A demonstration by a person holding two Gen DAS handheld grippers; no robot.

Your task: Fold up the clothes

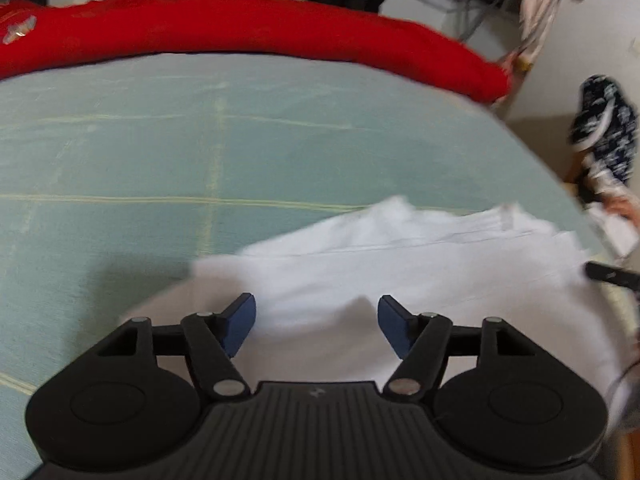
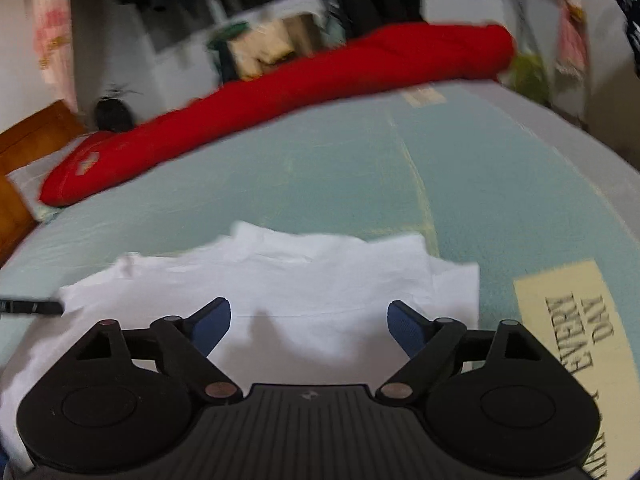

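A white garment (image 1: 420, 264) lies partly folded on the pale green bed sheet (image 1: 160, 152). It also shows in the right wrist view (image 2: 304, 280), with layered edges at its far side. My left gripper (image 1: 316, 326) is open and empty, hovering above the garment's near left part. My right gripper (image 2: 308, 330) is open and empty, hovering above the garment's near edge. A tip of the other gripper (image 1: 612, 274) shows at the garment's right edge, and likewise at its left edge in the right wrist view (image 2: 32, 306).
A long red bolster (image 1: 240, 32) lies along the far side of the bed, also in the right wrist view (image 2: 300, 84). A cream printed patch (image 2: 576, 344) is on the sheet to the right. A wooden headboard (image 2: 24, 152) stands left. Hanging clothes (image 1: 604, 132) line the room's edges.
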